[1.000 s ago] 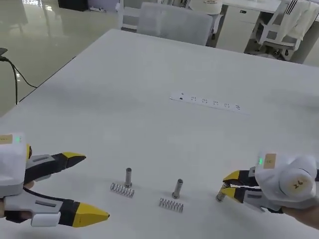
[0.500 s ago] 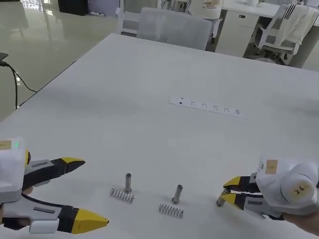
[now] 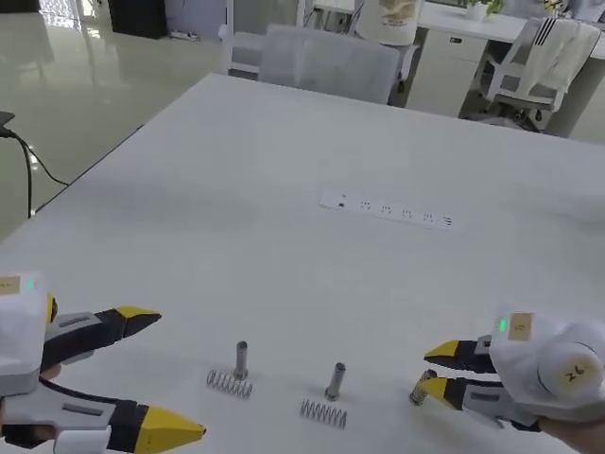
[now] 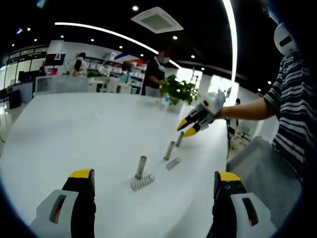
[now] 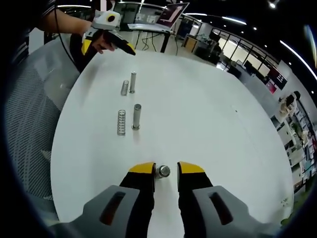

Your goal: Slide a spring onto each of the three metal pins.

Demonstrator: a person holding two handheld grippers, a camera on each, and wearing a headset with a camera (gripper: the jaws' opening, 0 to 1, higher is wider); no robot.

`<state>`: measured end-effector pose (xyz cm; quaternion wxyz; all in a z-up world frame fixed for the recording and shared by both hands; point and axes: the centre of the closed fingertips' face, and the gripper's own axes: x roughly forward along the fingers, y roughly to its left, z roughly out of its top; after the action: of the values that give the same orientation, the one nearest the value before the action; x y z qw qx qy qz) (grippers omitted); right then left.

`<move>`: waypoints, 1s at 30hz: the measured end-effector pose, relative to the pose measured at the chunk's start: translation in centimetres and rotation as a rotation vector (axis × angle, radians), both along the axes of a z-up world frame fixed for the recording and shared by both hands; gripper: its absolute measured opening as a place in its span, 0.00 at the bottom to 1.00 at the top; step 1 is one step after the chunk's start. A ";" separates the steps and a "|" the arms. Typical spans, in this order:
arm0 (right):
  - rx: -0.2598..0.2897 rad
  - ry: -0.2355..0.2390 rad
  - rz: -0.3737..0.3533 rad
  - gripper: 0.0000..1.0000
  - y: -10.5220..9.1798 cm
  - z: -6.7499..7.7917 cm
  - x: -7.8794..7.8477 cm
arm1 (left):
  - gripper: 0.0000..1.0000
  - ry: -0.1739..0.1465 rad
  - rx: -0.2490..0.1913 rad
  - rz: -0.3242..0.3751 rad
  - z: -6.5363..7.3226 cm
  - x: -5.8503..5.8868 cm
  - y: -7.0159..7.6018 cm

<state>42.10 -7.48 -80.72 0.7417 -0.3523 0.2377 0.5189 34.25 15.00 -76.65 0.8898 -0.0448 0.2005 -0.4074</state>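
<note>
Progress: early, I judge. 2 springs lie loose and 2 pins stand bare, so at least 2 of 3 are left to do.
Left pin (image 3: 241,360): upright on the table (image 3: 284,142), bare. The left spring (image 3: 230,382) lies flat just beside its foot, on my side.
Mid pin (image 3: 336,379): upright w/ a slight lean, bare. The mid spring (image 3: 324,412) lies flat just beside it, also on my side.
Right pin (image 3: 422,388): sits at the tips of the right gripper. It's too small for me to tell if a spring is already on it.
Right gripper (image 3: 430,373): jaws narrow, yellow tips either side of the right pin's head. In the right gripper view a sliver of table shows btwn the head and one tip, so I read it as flanking, not clamped. It carries nothing else.
Left gripper (image 3: 178,374): jaws wide apart, nothing btwn them and touching nothing. It hovers over the table's near edge, apart from the left pin and aimed down the row of pins.
Left to do: lift each loose spring and thread it over its pin; check the right pin.
</note>
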 end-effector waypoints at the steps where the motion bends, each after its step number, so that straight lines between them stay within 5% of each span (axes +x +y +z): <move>1: 0.004 0.002 -0.004 0.15 0.0 0.1 0.0 | 0.97 -0.001 -0.001 -0.001 0.0 0.0 0.0; 13: 0.201 0.057 -0.114 0.15 -0.1 2.7 -0.3 | 0.97 -0.005 -0.005 -0.004 0.3 0.0 -0.2; 22: 0.224 0.059 -0.100 0.15 0.4 3.2 -2.3 | 0.97 -0.007 -0.004 -0.003 0.4 -0.1 -0.3; 30: 0.310 0.102 -0.141 0.15 0.7 3.6 -3.6 | 0.97 -0.011 -0.013 0.001 0.5 -0.2 -0.3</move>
<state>38.48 -6.83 -77.15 0.8086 -0.1893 0.2162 0.5134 34.03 14.69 -76.13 0.8908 -0.0483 0.1929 -0.4085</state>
